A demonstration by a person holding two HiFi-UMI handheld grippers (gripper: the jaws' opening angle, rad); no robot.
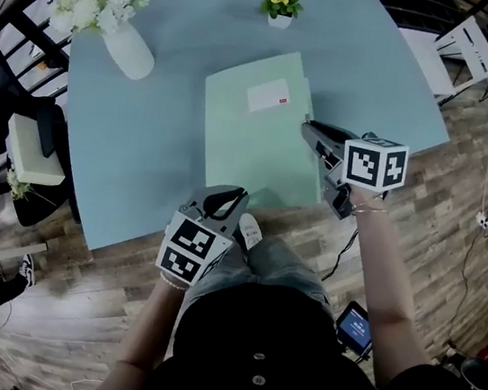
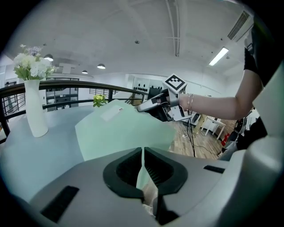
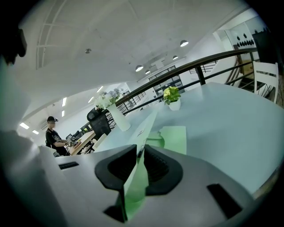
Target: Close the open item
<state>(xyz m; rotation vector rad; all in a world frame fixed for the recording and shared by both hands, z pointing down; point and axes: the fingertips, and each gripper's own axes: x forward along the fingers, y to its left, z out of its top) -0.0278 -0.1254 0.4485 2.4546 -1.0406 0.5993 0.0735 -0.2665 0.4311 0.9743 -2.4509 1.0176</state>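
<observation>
At the table (image 1: 142, 147) edge, left tool (image 1: 228, 199) and right tool (image 1: 312, 129) angle down, pinching folder (image 1: 251, 150).

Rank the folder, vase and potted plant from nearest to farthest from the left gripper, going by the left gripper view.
1. Folder, clamped in the jaws.
2. Vase, off to the left.
3. Potted plant, far side, beyond the folder.
</observation>
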